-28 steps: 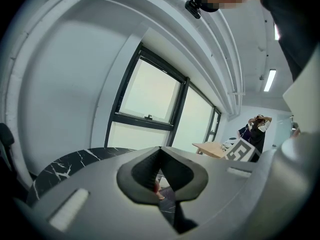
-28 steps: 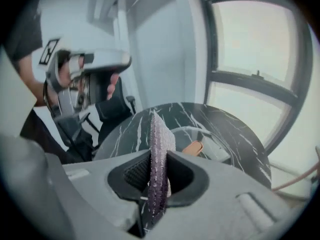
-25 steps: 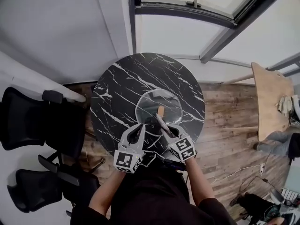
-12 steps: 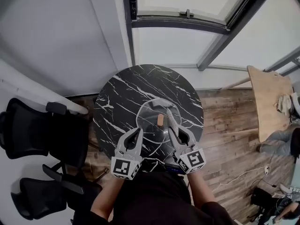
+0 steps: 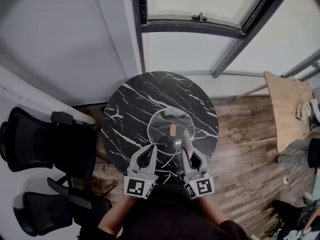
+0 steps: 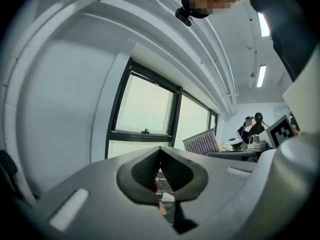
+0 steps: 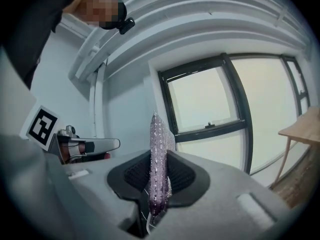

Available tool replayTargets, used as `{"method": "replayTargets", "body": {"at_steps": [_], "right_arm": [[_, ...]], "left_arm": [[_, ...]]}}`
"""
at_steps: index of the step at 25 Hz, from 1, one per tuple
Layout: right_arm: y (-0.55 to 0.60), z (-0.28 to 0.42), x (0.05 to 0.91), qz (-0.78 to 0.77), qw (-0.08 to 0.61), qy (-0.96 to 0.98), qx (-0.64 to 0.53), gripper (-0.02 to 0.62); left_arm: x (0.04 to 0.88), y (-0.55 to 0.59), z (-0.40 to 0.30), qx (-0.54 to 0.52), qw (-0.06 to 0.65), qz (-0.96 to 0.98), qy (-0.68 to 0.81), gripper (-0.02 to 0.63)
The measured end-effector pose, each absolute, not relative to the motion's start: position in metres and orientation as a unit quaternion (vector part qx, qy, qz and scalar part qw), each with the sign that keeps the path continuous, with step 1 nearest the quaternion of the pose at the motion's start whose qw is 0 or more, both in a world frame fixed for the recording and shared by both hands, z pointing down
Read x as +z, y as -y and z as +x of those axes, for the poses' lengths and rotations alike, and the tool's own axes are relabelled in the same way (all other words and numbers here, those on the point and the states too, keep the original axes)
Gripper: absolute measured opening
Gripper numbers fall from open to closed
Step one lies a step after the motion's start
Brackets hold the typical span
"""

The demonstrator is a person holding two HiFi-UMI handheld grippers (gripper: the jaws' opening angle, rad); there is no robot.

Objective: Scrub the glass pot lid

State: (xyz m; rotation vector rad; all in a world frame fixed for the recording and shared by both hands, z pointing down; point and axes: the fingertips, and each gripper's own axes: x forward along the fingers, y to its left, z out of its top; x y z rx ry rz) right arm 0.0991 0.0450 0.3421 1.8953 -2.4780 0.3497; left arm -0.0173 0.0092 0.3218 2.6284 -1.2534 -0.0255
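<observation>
Black marble with white veins makes up the round table below me, and the glass pot lid lies flat on it, off the table's centre toward 5 o'clock. Its small brown knob sits near the lid's middle.

My right gripper is clenched on a glittery, silver-lilac scrubber. The pad stands on edge between the two dark jaw pads and sticks out well past them. From the head view its free end lies over the lid's rim at about 4 o'clock of the knob. I cannot tell whether it touches the glass.

My left gripper has its jaws pressed together at the tips, with nothing held between them. From above, its tip is at the lid's edge at about 7 o'clock, and the two grippers lie side by side, both pointing toward 12 o'clock.

Two black office chairs stand at 9 o'clock of the table. A light wooden tabletop is at 3 o'clock, well apart, across plank flooring. A dark-framed window runs along at 12 o'clock.
</observation>
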Motion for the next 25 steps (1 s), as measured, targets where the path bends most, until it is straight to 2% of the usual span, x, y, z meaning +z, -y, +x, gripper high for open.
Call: {"method": "replayTargets", "body": {"at_steps": [25], "right_arm": [[-0.04, 0.1, 0.33, 0.612, 0.006, 0.785, 0.096, 0.072]], "left_arm": [[0.315, -0.003, -0.019, -0.016, 0.119, 0.894, 0.433, 0.002]]}}
